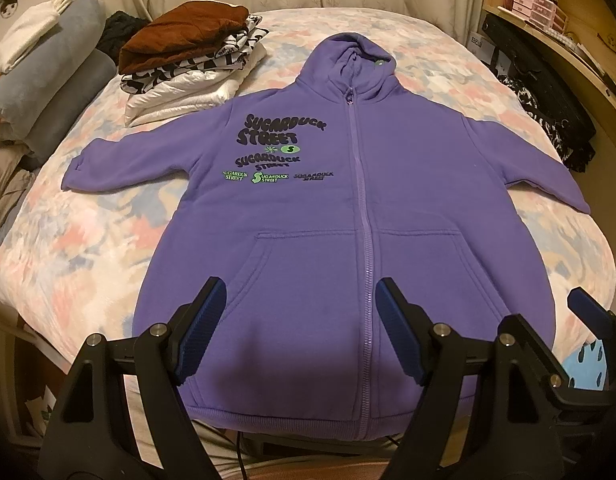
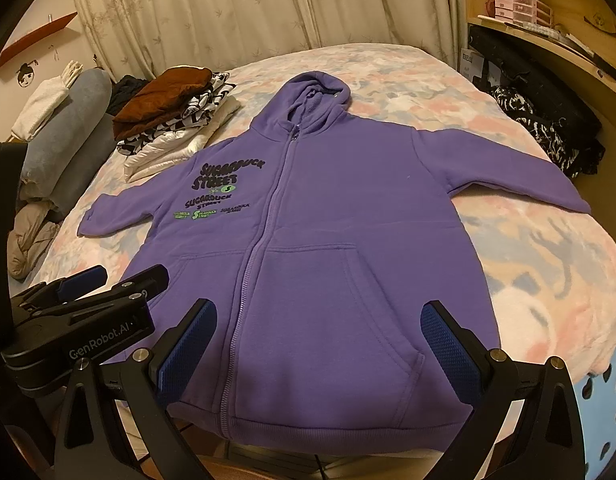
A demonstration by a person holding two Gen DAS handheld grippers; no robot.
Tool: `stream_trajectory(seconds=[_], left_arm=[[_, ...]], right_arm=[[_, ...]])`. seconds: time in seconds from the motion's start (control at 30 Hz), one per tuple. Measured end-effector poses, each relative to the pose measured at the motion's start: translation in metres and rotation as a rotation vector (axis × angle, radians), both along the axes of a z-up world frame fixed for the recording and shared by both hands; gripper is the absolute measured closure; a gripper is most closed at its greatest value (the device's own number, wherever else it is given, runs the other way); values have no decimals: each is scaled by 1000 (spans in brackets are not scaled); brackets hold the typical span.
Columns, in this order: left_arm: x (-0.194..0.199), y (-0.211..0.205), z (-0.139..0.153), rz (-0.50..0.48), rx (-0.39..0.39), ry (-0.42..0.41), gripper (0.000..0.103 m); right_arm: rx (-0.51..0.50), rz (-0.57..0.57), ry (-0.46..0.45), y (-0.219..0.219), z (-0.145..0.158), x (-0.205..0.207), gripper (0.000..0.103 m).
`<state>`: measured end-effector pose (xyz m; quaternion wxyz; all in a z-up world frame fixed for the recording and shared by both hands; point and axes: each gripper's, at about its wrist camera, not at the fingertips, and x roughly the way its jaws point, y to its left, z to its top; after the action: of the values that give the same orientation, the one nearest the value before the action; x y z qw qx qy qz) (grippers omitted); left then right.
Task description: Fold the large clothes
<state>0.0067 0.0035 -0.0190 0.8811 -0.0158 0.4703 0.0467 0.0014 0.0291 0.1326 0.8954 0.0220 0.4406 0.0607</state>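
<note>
A purple zip-up hoodie (image 1: 320, 208) lies flat and face up on the bed, hood at the far end, both sleeves spread out, hem hanging over the near edge. It also shows in the right wrist view (image 2: 332, 248). My left gripper (image 1: 300, 320) is open and empty, hovering above the hem near the zipper. My right gripper (image 2: 320, 344) is open and empty, above the hem over the right pocket. The left gripper (image 2: 116, 280) also shows at the left of the right wrist view. One finger of the right gripper (image 1: 588, 312) shows at the right of the left wrist view.
A stack of folded clothes (image 1: 192, 60) with a brown piece on top sits at the bed's far left. Rolled blankets (image 1: 48, 80) line the left side. Dark clothes (image 1: 548, 120) lie at the right by a wooden desk (image 1: 568, 52). A blue stool (image 2: 604, 412) stands near right.
</note>
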Motion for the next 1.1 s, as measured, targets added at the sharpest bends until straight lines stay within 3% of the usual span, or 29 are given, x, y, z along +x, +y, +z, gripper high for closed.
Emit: stream_trajectory(seconds=[0.33,0.53,0.7,0.9,1.1], left_arm=[[7,-1,7,-9,-23,0,28],[11,-17,31,-63,-23,-87,28],[25,-29,67,-113,-38,-167,28],[50,-38,122,-68,0,-314,28],[83,-58,166,-143,18,-371,28]], right_arm=[[4,9,-5,6,-3,1,0],[1,28,-36,5,2,12,0],[-108,22,-160,3,28,23,0],[-219,-28,-339,-6,76,41,0],[-300,-58,-463,-17,119,66,0]])
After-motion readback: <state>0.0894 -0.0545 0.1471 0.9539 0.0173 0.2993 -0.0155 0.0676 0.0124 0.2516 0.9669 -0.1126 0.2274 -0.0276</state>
